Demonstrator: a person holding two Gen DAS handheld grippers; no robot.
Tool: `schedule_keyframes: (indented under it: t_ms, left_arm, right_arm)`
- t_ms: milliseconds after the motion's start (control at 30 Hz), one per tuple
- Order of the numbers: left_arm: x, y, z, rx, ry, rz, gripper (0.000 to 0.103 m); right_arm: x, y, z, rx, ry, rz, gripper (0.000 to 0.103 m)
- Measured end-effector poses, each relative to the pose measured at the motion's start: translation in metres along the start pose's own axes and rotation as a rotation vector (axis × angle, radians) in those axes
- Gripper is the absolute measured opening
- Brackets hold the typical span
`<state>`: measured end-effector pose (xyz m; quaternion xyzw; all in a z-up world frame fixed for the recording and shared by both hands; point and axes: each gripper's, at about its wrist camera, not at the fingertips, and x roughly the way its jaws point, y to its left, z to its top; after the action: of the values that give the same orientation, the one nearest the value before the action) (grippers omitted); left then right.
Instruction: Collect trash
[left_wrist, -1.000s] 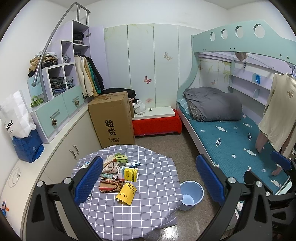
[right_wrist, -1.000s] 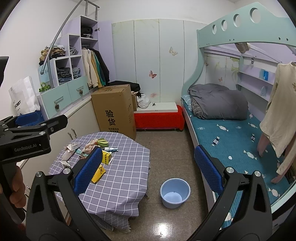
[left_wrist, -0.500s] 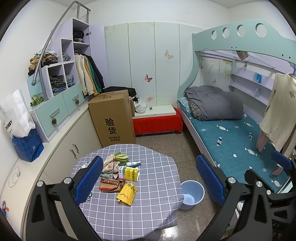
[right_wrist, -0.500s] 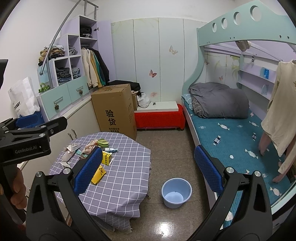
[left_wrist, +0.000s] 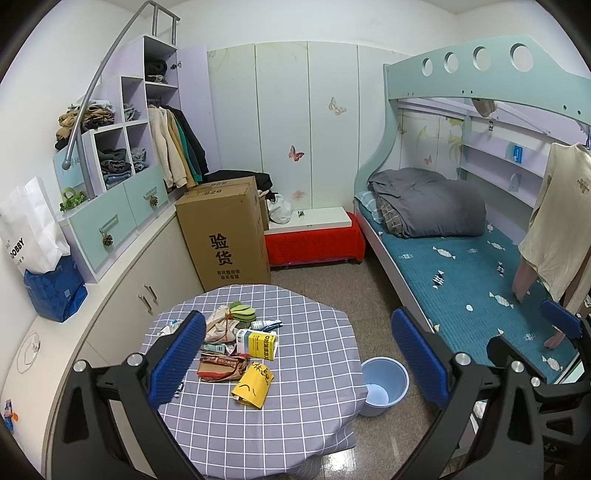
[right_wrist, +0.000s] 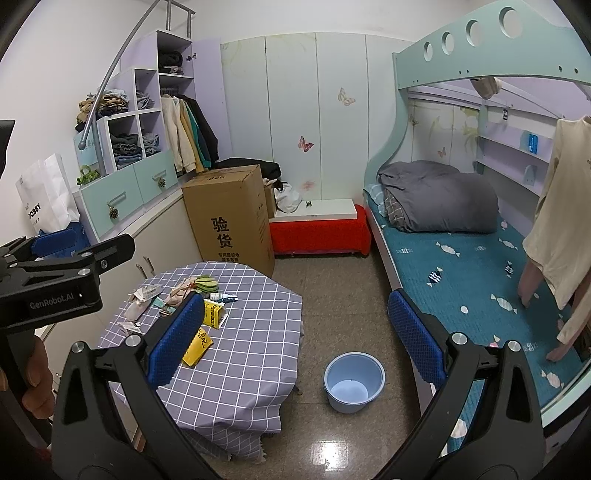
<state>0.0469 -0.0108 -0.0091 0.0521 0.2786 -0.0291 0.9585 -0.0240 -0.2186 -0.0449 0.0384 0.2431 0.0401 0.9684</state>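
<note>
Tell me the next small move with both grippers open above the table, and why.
Probably lower the left gripper toward the yellow packet, the nearest piece in the litter pile. Both grippers hold nothing, the right gripper sits farther back, and the blue bucket stands empty on the floor beside the table.

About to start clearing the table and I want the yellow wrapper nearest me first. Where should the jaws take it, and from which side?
Take the yellow wrapper by its near, crumpled lower edge, coming down from above on the table's front side. It lies flat and apart from the pile, so only that puckered edge looks raised enough to pinch. The left gripper, jaws wide open, looks closest.
</note>
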Motion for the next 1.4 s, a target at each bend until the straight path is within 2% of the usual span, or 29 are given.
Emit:
schedule_keyframes:
  t_ms: [1400]
  left_arm:
    - [0.0055, -0.0006, -0.0009, 0.005, 0.009, 0.002, 0.099]
  right_arm:
    - [0.0084, 0.0014, -0.0018, 0.013, 0.018, 0.021, 0.097]
